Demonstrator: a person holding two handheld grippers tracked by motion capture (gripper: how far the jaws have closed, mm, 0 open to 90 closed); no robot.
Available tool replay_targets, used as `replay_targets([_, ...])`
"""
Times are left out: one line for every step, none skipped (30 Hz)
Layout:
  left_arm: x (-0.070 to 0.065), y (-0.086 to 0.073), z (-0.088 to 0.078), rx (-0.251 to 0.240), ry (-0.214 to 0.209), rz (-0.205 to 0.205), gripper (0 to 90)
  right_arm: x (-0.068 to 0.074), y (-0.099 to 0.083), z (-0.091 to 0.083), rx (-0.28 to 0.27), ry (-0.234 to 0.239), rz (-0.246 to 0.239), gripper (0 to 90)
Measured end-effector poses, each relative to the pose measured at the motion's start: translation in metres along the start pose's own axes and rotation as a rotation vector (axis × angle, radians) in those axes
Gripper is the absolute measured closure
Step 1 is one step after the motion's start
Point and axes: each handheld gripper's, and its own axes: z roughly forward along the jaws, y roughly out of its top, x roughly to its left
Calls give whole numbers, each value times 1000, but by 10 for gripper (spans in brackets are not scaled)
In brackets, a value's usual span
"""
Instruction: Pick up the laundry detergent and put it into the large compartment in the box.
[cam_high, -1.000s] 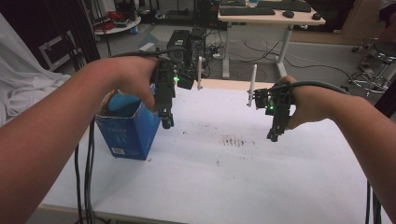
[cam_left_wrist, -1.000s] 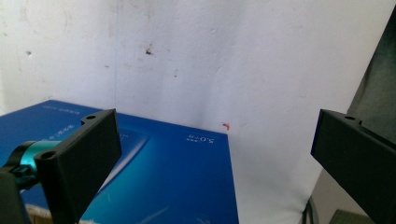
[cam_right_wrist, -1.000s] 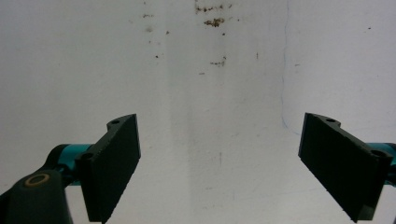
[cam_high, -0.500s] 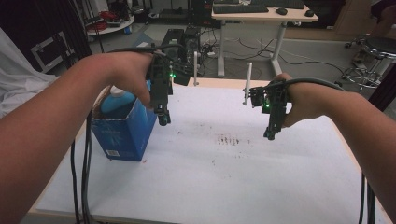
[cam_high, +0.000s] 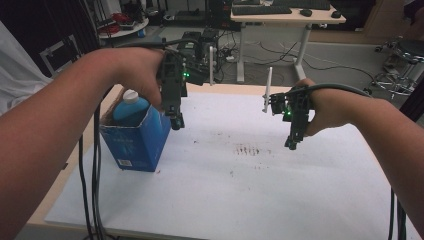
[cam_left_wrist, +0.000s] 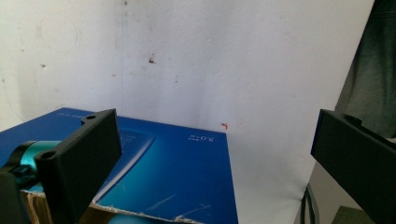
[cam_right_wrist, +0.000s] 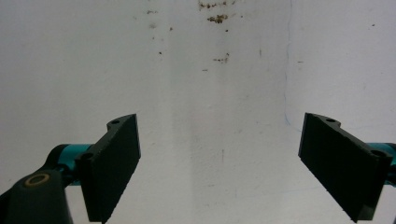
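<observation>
Forearms reach in from the near edge of the white table cover (cam_high: 215, 200), each hand carrying a gripper above it. Nearest the work, the left gripper (cam_high: 176, 122) hangs just over the open top of a blue cardboard box (cam_high: 135, 142) that stands at the left side of the cover. In the left gripper view its jaws are spread wide with nothing between them, and the box's blue face (cam_left_wrist: 177, 172) and torn top edge lie directly below. A blue bottle with a white cap (cam_high: 131, 107) stands upright inside the box, its shoulder rising above the rim.

Further right, well apart from the box, the right gripper (cam_high: 291, 145) hovers over bare cover beside a patch of brown stains (cam_high: 247, 149). Its jaws also stand wide and empty in the right gripper view.

If the bottle is to be lifted out, I judge the main hazard is the left jaws catching the ragged cardboard rim on the way down, tipping or dragging the light box. With the right gripper far off, nothing steadies the box.

Beyond the table stands a desk (cam_high: 280, 12).
</observation>
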Motion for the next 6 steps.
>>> replay_targets([0,0,0,1,0,-3,17,-1,0,0,-3,0,-6,119])
replay_targets([0,1,1,3,-1,-1,17,-1,0,0,-3,0,-6,119])
replay_targets([0,1,1,3,1,-3,17,0,1,0,-4,-2,-3,119])
replay_targets([-1,1,2,4,0,-3,17,0,1,0,-5,-1,-4,119])
replay_targets([-1,2,2,3,-2,0,17,-1,1,1,-7,-1,-8,119])
replay_targets([-1,2,2,3,-10,6,17,0,1,1,-4,2,-7,119])
